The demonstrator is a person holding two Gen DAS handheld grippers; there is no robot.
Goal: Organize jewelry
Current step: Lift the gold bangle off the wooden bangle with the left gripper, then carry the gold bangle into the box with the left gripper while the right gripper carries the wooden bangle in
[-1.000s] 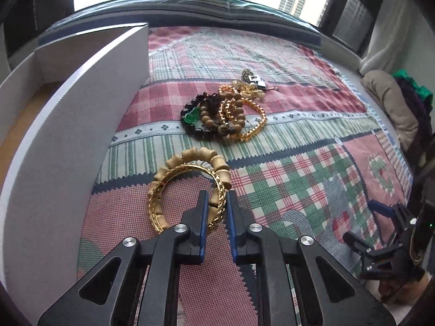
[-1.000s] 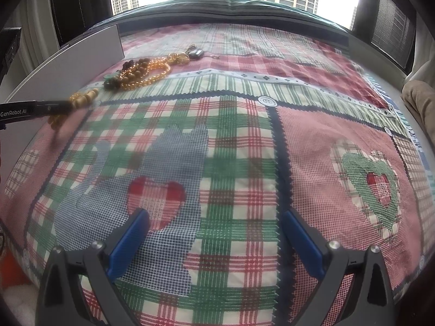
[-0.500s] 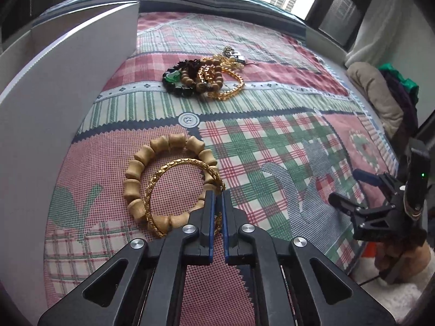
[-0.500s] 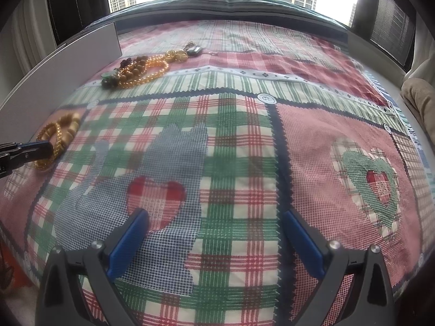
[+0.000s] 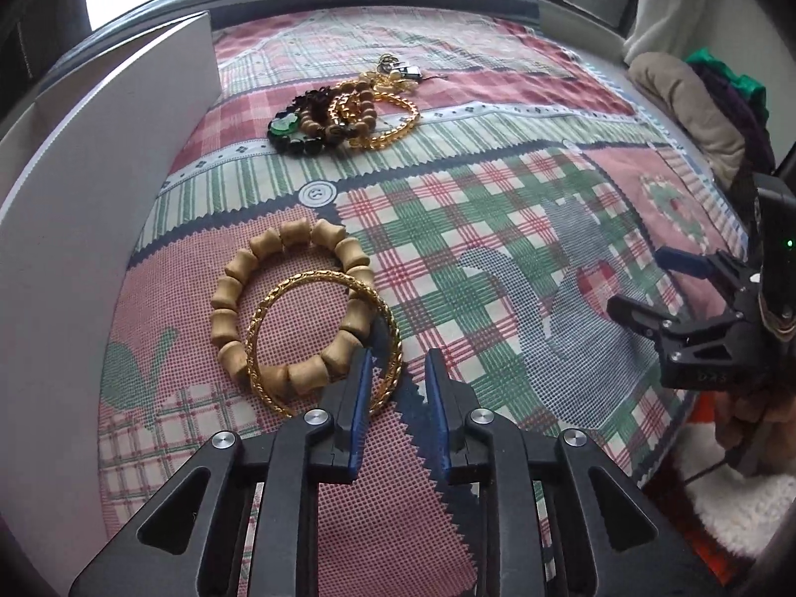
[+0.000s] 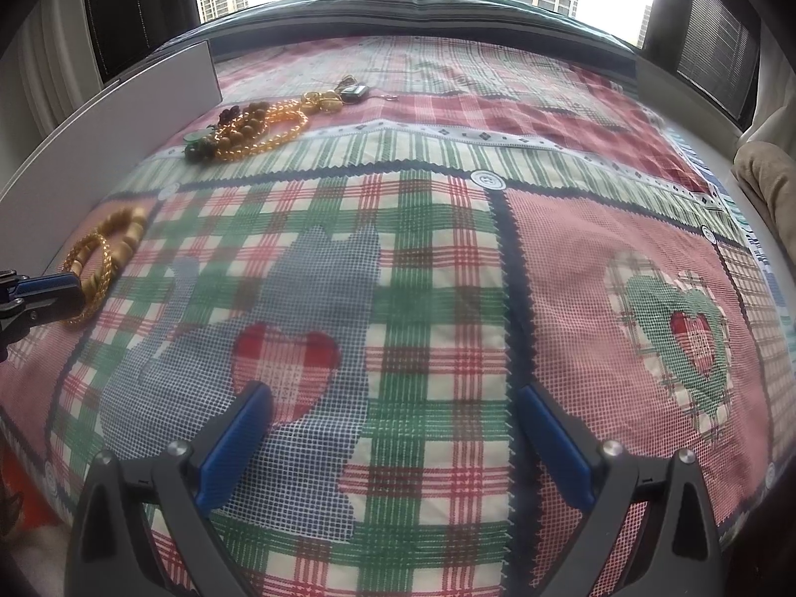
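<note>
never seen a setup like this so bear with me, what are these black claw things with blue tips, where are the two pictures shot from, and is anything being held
Each claw is a hand-held two-finger gripper; a person carries one in each hand, and each has a camera looking along its fingers.

The left camera sees the left gripper, whose jaws have just been opening. A gold bangle overlaps a wooden bead bracelet on the patchwork quilt, the bangle's edge by the left pad; nothing is gripped. Farther off is a pile of bracelets, and a white box stands alongside.

The right camera sees the right gripper wide open over the bare quilt, holding nothing.
</note>
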